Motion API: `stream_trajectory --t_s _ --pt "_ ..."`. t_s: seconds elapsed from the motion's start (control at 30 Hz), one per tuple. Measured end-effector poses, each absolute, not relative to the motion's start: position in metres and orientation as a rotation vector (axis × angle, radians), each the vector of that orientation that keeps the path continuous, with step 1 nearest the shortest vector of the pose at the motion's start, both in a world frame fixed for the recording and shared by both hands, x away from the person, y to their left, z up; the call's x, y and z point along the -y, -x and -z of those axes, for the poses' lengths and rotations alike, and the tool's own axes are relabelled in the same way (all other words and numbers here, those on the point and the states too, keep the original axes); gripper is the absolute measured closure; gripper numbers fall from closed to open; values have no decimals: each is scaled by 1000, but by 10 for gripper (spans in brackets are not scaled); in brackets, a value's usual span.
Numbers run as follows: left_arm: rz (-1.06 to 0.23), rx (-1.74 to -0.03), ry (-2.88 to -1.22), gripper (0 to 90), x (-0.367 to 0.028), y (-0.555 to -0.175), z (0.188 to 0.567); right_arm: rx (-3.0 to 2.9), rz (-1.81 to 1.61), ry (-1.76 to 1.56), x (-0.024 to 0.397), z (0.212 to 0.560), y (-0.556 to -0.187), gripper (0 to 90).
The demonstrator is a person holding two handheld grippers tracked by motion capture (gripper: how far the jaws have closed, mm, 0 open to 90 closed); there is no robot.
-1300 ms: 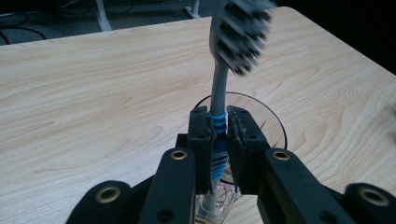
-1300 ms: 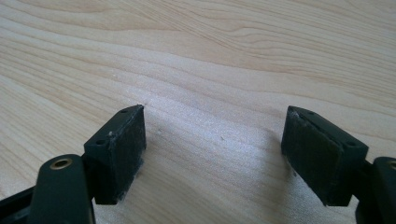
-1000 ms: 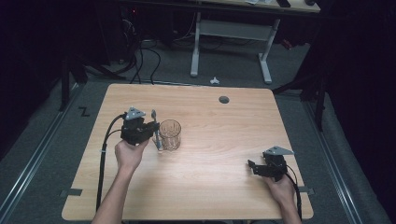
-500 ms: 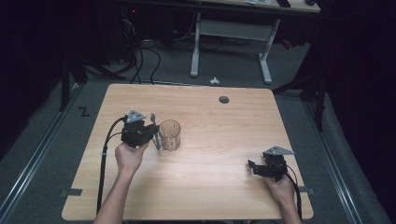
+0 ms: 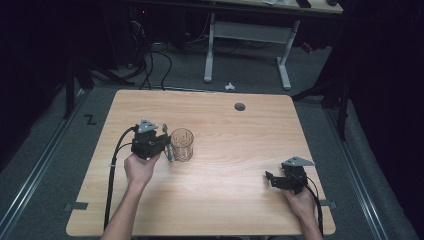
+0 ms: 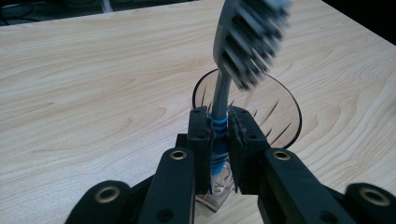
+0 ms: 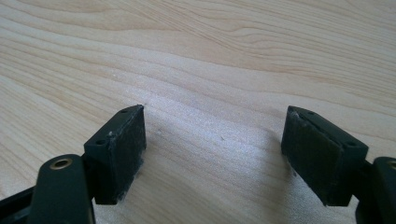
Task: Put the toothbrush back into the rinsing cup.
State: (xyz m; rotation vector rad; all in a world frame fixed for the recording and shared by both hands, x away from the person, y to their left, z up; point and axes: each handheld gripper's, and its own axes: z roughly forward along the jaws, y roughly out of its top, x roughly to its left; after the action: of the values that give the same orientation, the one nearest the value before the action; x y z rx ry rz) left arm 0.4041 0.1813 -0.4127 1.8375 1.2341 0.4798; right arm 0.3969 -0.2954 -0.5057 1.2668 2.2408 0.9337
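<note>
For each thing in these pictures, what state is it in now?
Left claw: shut on the toothbrush.
Toothbrush: held upright, bristle head up, beside the glass.
Glass: upright on the table, empty.
Right claw: open, holding nothing, over bare table.

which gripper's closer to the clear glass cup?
Left. The left gripper, shut on a grey toothbrush with blue grip, sits right beside the clear glass cup. The right gripper rests open, far off near the table's right front corner.
</note>
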Motion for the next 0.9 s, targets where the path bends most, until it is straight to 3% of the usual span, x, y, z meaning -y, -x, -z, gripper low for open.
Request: stream_trajectory --t_s 0.27,0.7,0.9 --pt "-477 -1235 -1848 782 -179 -404 413 -2241 -934 -1268 295 506 -397 221" --pt "-501 -1226 -1834 593 -182 -399 408 -2241 -934 -1268 295 506 -397 221" --pt "-528 -1222 -1824 553 -185 -394 404 -2241 -934 -1268 295 506 -397 221"
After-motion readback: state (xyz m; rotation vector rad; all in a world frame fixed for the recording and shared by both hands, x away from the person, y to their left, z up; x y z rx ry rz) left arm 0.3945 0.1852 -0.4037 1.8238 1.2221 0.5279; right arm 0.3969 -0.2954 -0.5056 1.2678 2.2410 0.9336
